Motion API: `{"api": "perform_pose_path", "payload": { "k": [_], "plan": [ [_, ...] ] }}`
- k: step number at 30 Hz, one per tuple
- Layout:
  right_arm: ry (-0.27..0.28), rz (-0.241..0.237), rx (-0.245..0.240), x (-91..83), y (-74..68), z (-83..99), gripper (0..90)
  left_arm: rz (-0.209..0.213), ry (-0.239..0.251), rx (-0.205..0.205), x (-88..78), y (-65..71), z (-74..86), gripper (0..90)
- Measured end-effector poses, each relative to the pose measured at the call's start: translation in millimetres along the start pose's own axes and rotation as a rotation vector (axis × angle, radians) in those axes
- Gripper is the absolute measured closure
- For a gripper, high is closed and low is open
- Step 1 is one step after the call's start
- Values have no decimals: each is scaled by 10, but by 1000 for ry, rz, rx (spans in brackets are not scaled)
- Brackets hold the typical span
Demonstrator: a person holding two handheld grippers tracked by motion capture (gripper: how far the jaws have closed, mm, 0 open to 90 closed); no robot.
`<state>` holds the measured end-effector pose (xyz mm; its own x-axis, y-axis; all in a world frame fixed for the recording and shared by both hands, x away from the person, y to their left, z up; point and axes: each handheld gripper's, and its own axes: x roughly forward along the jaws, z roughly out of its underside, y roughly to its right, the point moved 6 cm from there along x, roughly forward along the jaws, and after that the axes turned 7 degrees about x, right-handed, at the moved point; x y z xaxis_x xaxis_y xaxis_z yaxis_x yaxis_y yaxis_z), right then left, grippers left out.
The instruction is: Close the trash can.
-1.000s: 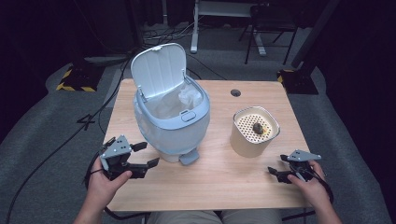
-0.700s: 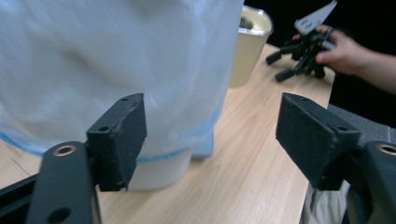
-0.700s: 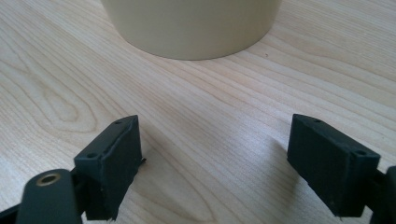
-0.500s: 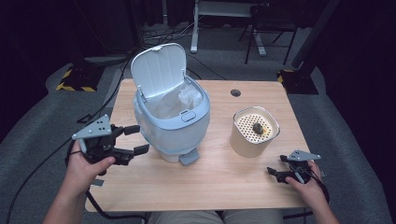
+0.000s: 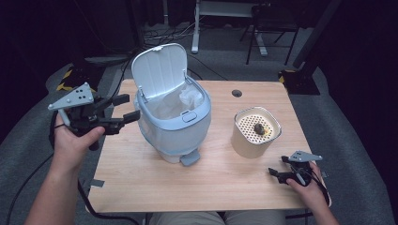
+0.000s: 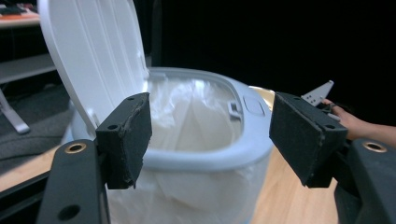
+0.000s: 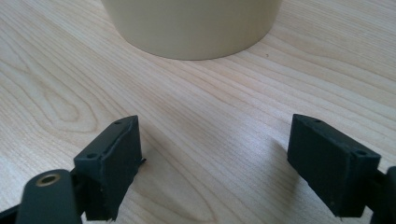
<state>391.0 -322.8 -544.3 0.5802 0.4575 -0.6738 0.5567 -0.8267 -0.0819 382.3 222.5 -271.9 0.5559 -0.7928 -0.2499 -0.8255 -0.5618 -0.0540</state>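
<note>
Dark room, grey carpet (image 5: 347, 140), white desk frame (image 5: 225, 18) behind wooden table (image 5: 155, 183).

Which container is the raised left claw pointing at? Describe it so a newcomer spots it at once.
On the wooden table, look left of centre: the pale blue bin with its hinged lid up and a white liner inside. Unlike the shorter cream canister to its right, it has a foot pedal at its base.

One bin (image 5: 173, 123); one canister (image 5: 256, 132); two claws (image 5: 123, 108)
</note>
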Motion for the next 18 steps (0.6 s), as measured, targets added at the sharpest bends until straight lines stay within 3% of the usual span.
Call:
{"api": "perform_pose_path", "payload": {
  "k": [3,11,18],
  "plan": [
    [0,-1,-1,0,0,0,179,5,21,-9,19,-77,-106,307],
    [0,-4,-2,-3,-15,4,180,-23,18,-2,90,-307,-255,309],
    [1,-6,-4,-3,-17,4,180,-82,-17,-31,151,-541,-281,309]
  ]
}}
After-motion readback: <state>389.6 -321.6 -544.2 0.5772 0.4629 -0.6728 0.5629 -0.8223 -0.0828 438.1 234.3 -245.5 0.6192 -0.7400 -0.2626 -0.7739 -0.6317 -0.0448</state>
